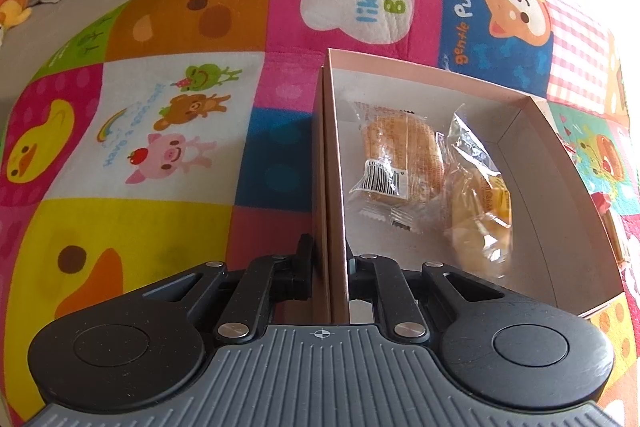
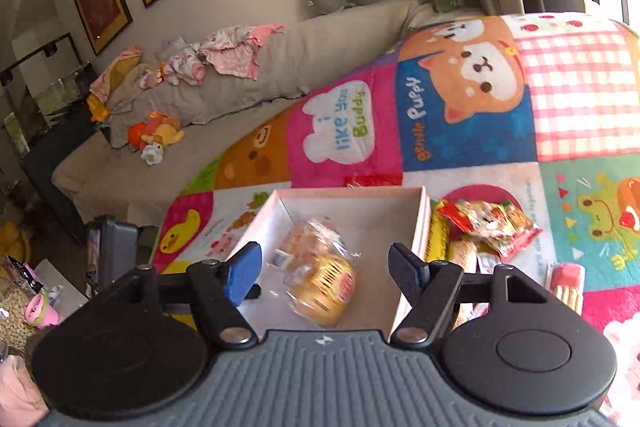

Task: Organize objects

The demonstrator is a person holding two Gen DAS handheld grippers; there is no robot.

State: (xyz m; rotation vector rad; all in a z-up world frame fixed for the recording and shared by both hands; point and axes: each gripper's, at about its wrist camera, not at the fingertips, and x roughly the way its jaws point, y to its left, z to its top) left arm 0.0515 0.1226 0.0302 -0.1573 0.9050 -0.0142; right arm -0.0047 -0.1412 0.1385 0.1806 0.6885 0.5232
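Pink cardboard, an open shallow box (image 2: 408, 247) on the patchwork cartoon blanket (image 2: 460, 131), lies straight ahead of the right claw (image 2: 325, 269), whose jaws stand apart and empty above two clear-wrapped buns (image 2: 320, 283). The left claw (image 1: 329, 267) is clamped on the box's near wall. Loose red-and-yellow snack packets (image 2: 484, 223) wait just beyond the right claw's right finger, nearer this hand.

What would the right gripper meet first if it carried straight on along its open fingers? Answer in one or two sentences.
Probably the wrapped bun lying in the pink box, right between the right gripper's open fingers; depth is hard to judge.
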